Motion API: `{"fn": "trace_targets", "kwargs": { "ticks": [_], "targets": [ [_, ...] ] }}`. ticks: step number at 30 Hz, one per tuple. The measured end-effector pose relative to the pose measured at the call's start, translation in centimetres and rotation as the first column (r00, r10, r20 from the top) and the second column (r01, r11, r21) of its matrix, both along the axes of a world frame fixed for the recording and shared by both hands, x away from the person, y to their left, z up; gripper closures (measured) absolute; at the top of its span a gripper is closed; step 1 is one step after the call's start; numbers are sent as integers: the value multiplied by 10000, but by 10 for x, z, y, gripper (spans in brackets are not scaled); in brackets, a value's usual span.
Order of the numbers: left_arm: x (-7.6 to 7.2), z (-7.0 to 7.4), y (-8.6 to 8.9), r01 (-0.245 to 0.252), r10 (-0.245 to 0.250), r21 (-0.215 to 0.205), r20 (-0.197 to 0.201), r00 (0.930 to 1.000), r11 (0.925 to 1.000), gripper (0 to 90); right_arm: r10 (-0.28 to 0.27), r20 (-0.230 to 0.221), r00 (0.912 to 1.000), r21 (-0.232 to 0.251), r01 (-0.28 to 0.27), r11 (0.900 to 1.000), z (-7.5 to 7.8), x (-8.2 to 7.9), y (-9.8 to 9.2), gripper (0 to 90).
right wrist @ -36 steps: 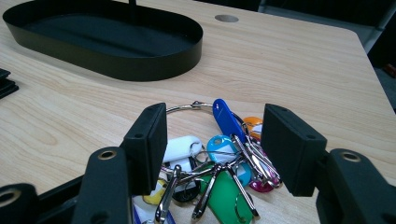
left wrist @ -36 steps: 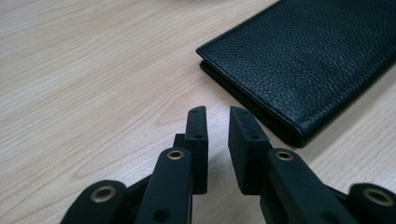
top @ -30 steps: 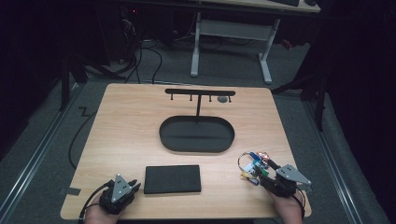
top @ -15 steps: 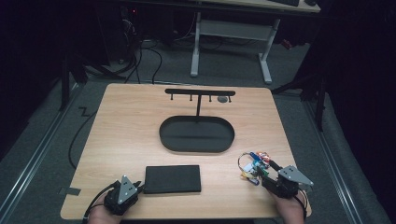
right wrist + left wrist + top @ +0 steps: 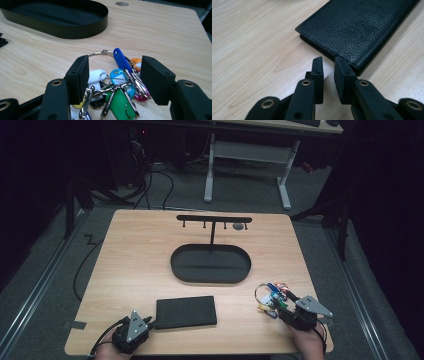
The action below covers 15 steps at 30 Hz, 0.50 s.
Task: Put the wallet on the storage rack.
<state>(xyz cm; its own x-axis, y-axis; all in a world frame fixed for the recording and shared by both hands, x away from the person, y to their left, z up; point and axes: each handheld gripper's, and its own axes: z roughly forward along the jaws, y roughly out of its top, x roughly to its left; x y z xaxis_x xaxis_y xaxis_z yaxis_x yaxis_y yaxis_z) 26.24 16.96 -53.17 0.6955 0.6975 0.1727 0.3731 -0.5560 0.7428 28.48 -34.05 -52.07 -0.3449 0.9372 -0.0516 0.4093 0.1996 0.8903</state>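
A bunch of keys (image 5: 117, 87) with unlabelled coloured tags is straddled by the right gripper's (image 5: 113, 80) wide jaws, while the left gripper's (image 5: 328, 62) nearly closed, empty jaws are held at the unbranded black wallet's (image 5: 362, 27) seven-o'clock corner.

My bench (image 5: 135, 260) is light wood with a small round hole (image 5: 239, 226) at about one o'clock. At its centre sits a black oval tray (image 5: 210, 276) with a hook rack (image 5: 214, 219) rising behind it. A black leather wallet (image 5: 186, 312) lies at six o'clock, and a bunch of coloured keys (image 5: 271, 296) at four o'clock.

Lab-like workroom: wooden table (image 5: 140, 270), cables (image 5: 150, 180), dark surroundings.
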Motion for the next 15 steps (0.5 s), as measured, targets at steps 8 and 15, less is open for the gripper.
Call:
{"fn": "trace_targets", "kwargs": {
  "ticks": [8,15],
  "targets": [
    [-15,1,-17,636,-639,258,100,9979,9976,768,327,1,9995,-115,-327,9994,0,9,11,408],
    [-27,2,-38,1400,-1407,462,130,9900,9891,751,450,-24,9990,-162,-450,9989,-1,13,14,408]
  ]
}}
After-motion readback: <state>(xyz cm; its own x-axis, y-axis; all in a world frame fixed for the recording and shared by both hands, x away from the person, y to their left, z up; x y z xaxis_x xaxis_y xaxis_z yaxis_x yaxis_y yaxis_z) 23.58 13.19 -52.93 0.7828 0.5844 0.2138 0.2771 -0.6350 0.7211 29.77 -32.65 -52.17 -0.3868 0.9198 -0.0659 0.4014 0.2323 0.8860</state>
